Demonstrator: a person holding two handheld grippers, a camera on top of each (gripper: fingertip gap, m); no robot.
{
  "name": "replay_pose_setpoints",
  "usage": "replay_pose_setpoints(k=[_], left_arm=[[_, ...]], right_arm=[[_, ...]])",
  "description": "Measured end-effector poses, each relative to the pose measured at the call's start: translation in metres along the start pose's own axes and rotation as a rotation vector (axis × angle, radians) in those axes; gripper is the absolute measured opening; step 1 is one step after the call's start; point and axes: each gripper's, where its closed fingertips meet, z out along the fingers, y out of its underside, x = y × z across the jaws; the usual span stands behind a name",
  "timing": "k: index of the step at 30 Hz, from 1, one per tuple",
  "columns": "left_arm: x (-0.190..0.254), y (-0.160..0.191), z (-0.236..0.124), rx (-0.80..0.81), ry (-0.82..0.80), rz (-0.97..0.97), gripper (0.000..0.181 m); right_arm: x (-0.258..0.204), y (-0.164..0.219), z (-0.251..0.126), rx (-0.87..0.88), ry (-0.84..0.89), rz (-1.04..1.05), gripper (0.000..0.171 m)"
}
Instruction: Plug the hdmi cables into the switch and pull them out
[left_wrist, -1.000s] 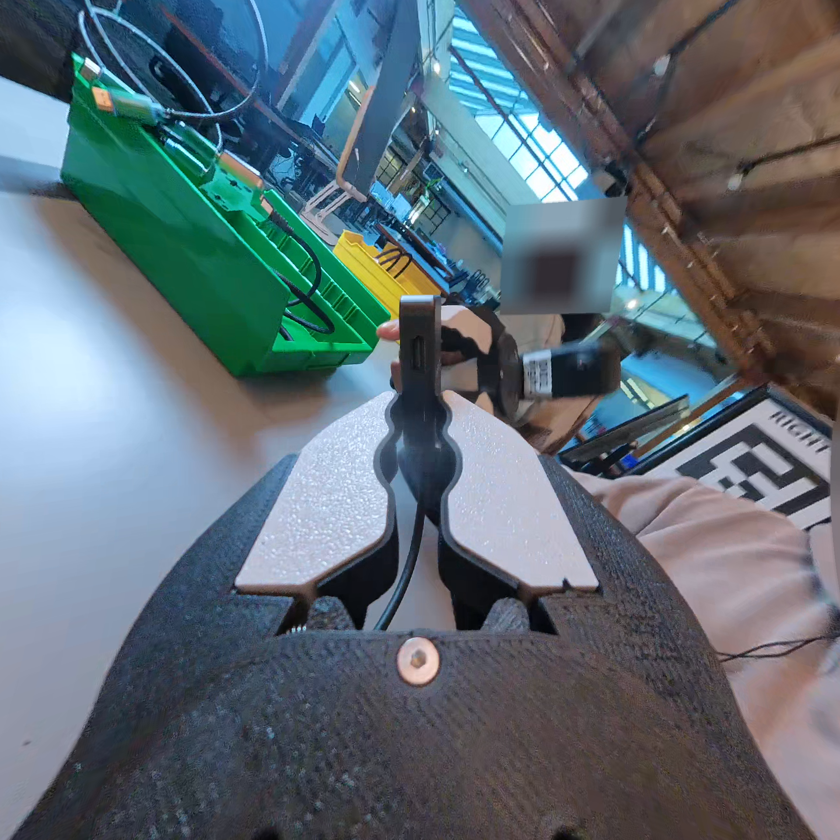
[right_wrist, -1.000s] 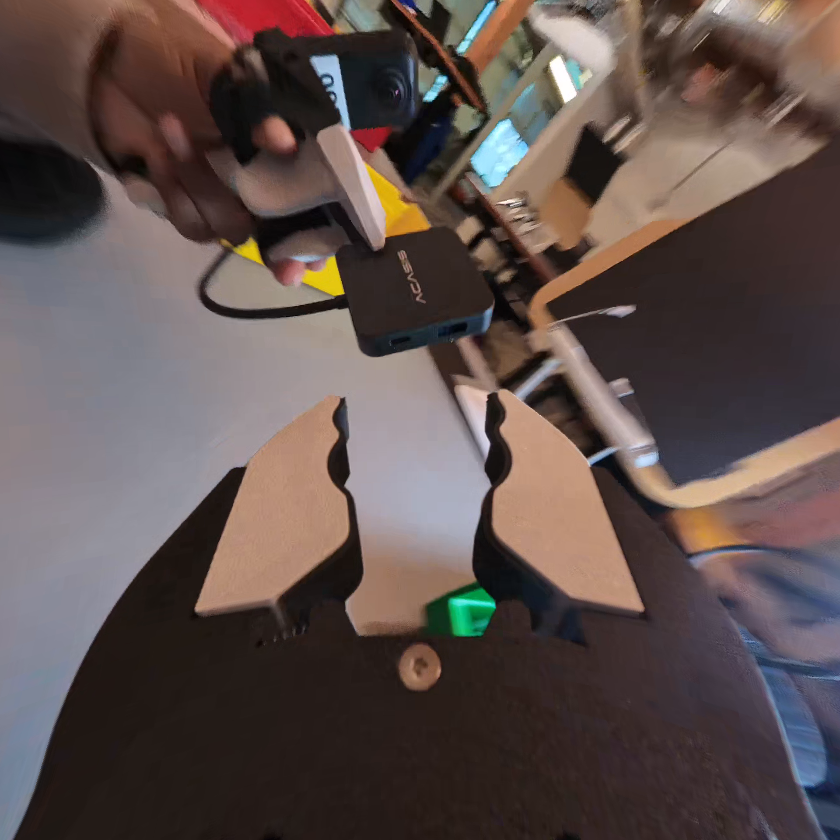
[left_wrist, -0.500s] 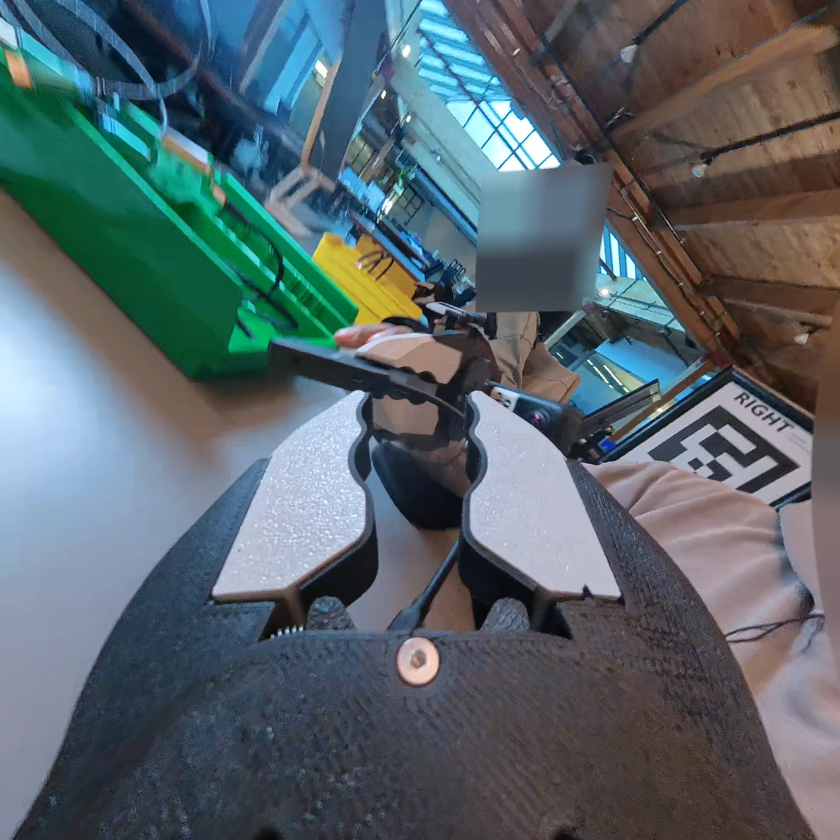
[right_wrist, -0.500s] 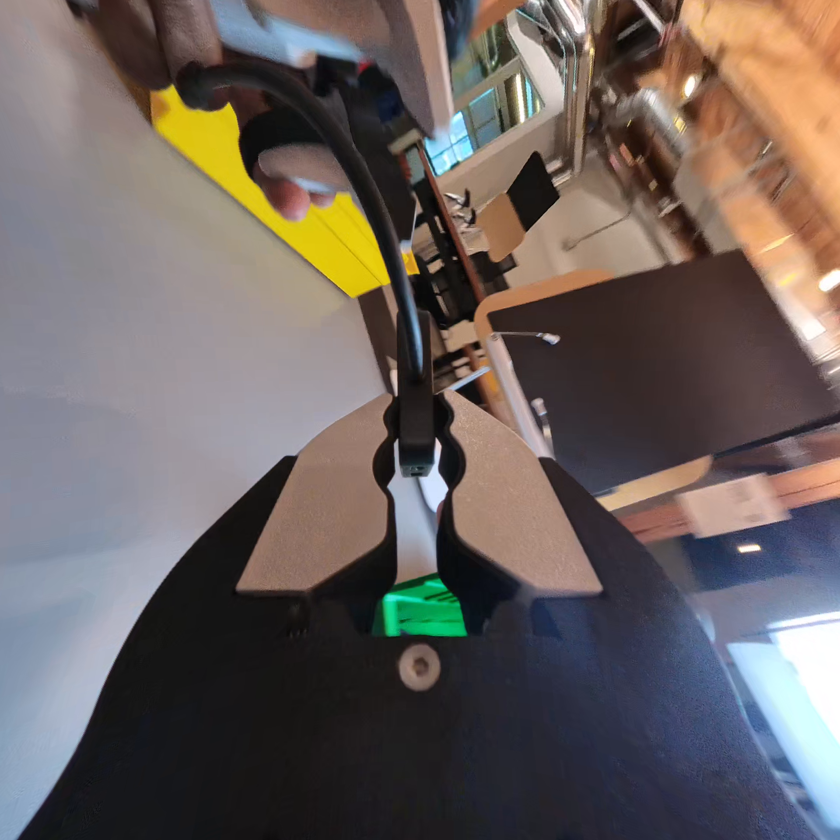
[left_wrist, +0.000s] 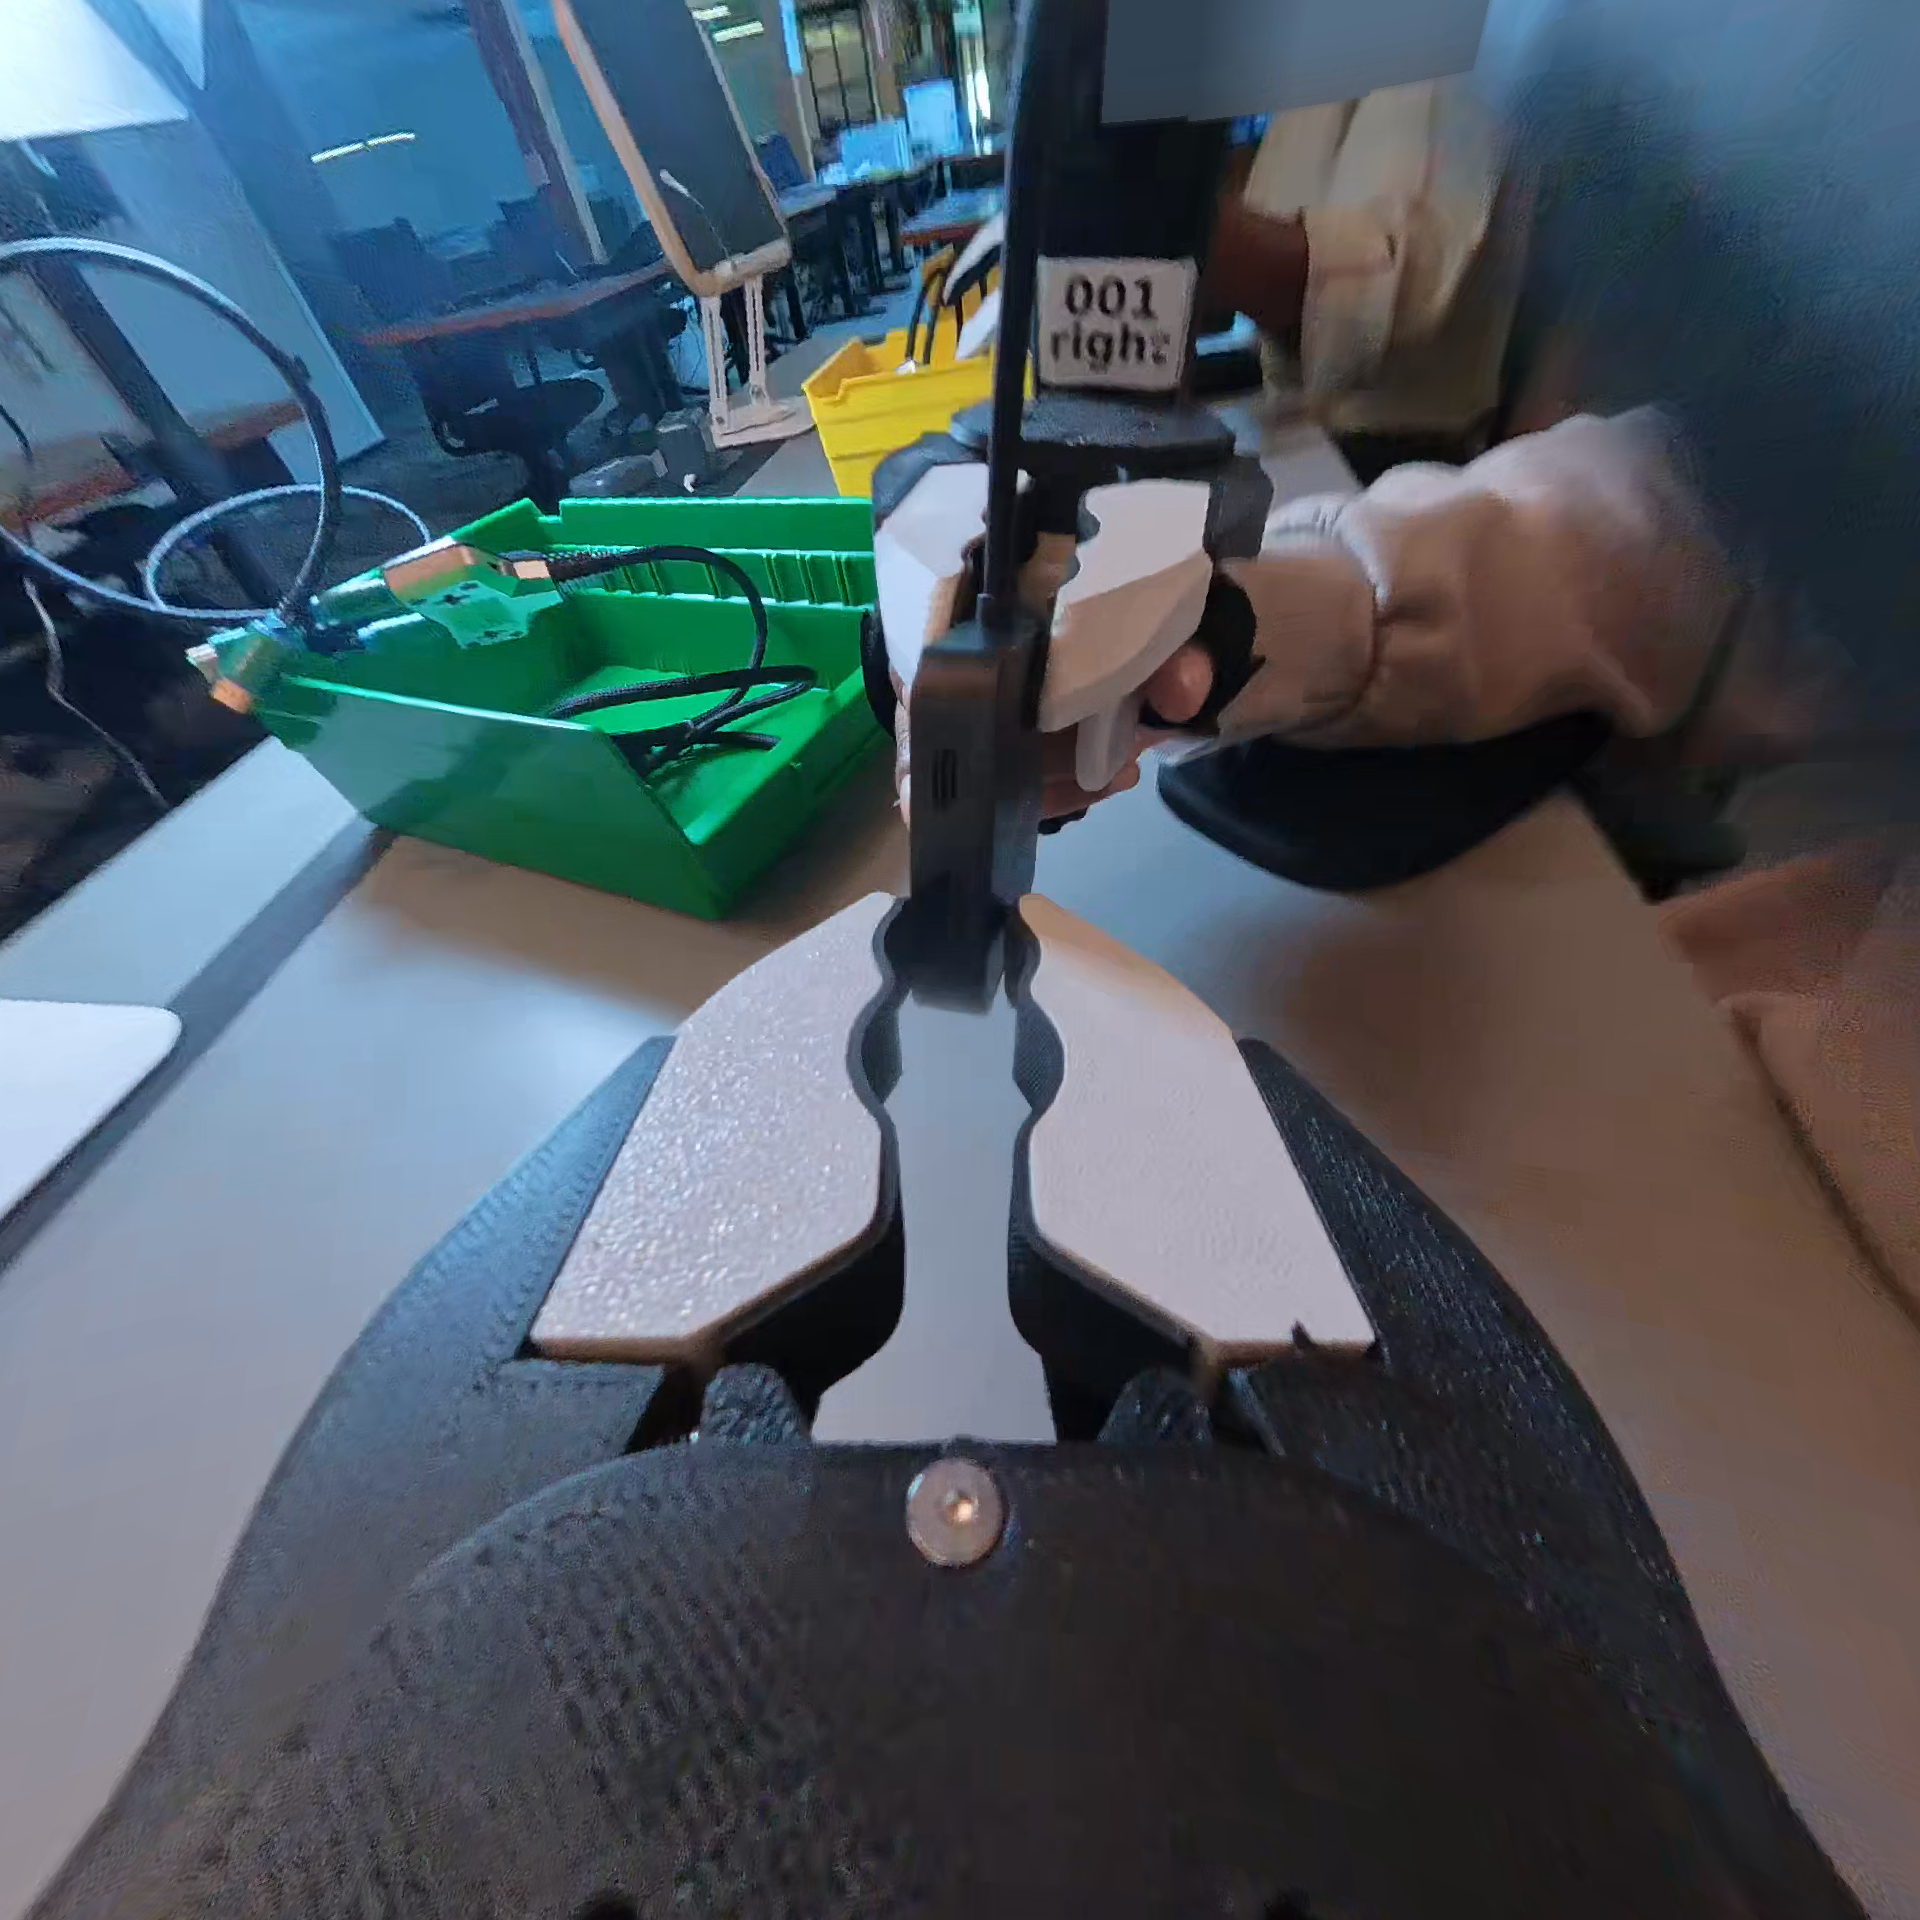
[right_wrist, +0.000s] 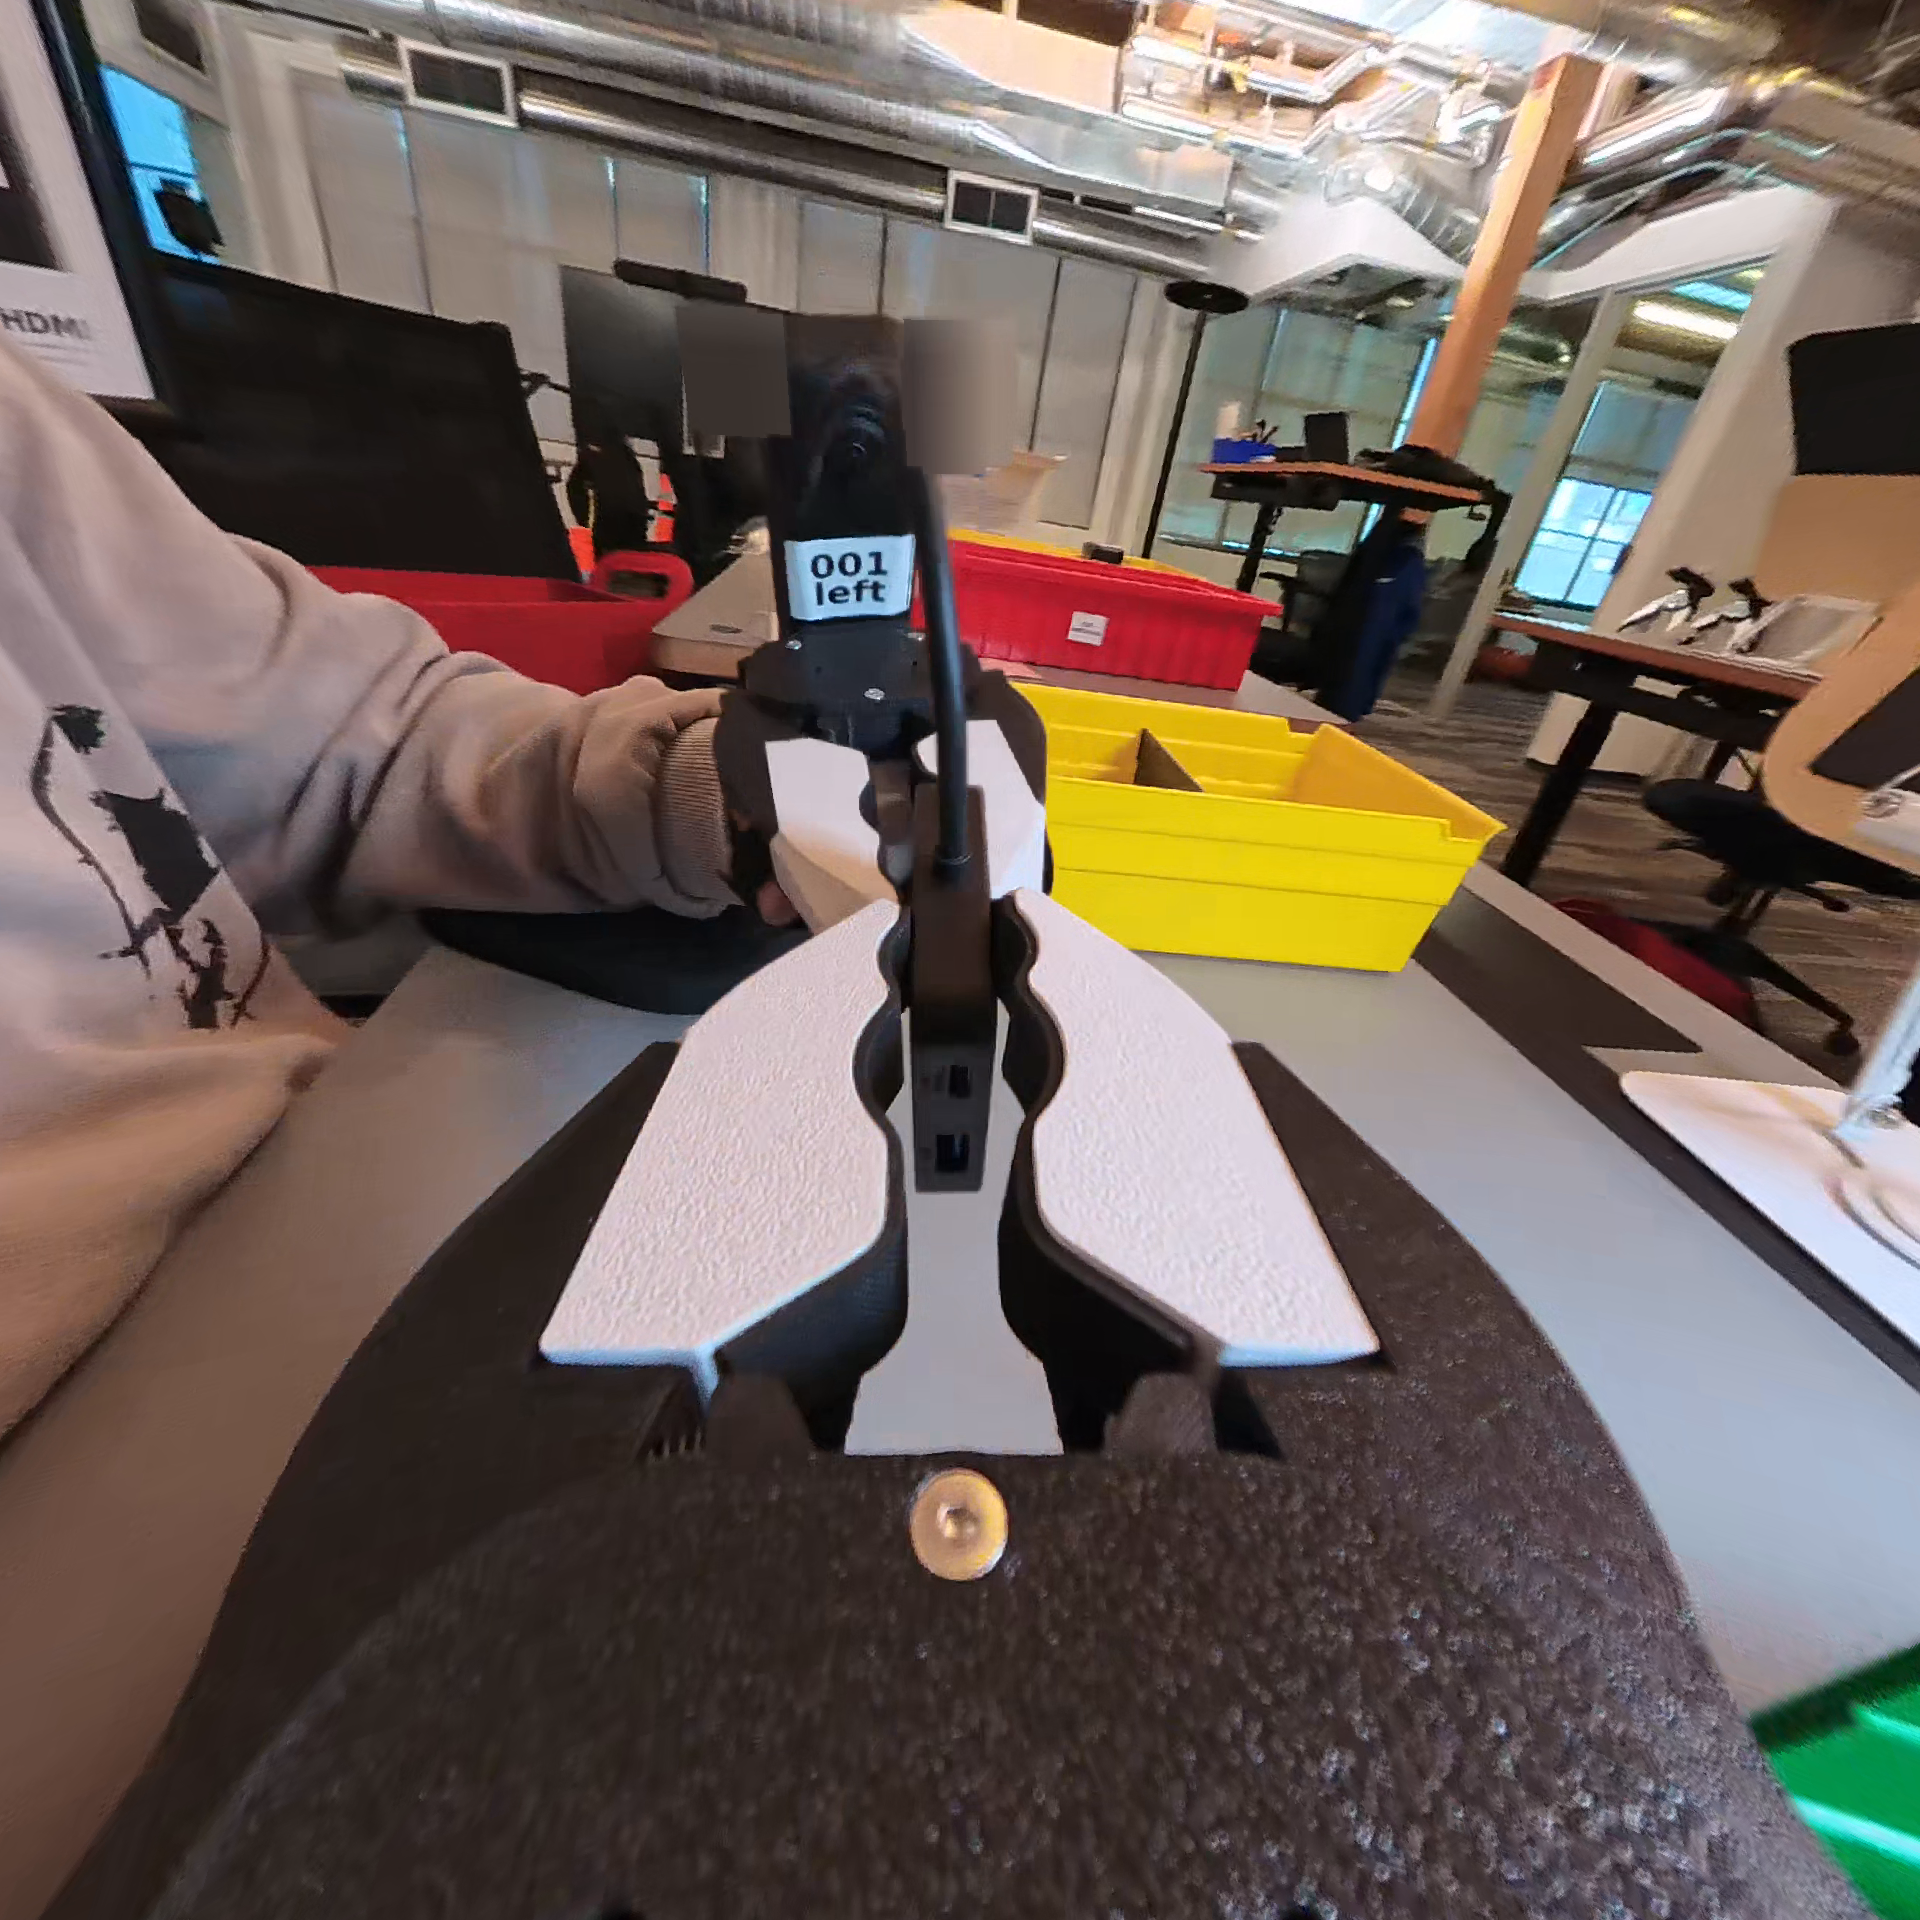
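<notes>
Both tools, left (left_wrist: 954, 940) and right (right_wrist: 951, 940), clamp the black switch (left_wrist: 966, 790); green bin (left_wrist: 499, 758) holds coiled cables (left_wrist: 686, 696).

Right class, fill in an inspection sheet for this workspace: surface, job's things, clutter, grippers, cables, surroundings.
Surface: grey table.
Job's things: black switch held edge-on above it; visible ports empty.
Clutter: green bin, yellow bin, red bin.
Grippers: left gripper and right gripper both shut on the switch.
Cables: switch lead arcs upward; braided cables in the green bin.
Surroundings: office desks, chairs.
</notes>
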Motion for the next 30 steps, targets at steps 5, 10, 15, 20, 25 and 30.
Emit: replay_pose_setpoints(k=[5, 10, 15, 20, 25, 30], left_arm=[[0.002, 0.002, -0.01, -0.047, -0.007, 0.158, 0.015], [0.003, 0.026, -0.009, -0.222, -0.037, 0.372, 0.015], [0.008, 0.04, -0.003, -0.296, -0.032, 0.449, 0.014], [-0.02, 0.018, -0.029, -0.242, -0.143, 0.382, 0.026], [-0.062, 0.01, -0.138, -0.353, -0.263, 0.195, 0.046], [-0.085, 0.113, -0.247, -0.814, -0.314, 0.002, 0.055]], right_arm=[[-0.001, 0.016, 0.004, -0.146, 0.038, -0.132, 0.017], [-0.006, 0.049, 0.01, -0.36, 0.041, -0.285, 0.018], [-0.007, 0.073, 0.011, -0.537, 0.063, -0.497, 0.014], [0.008, 0.056, 0.003, -0.465, 0.129, -0.418, 0.014], [0.033, 0.037, -0.013, -0.374, 0.214, -0.324, 0.014], [0.037, 0.033, -0.014, -0.339, 0.214, -0.28, 0.014]])
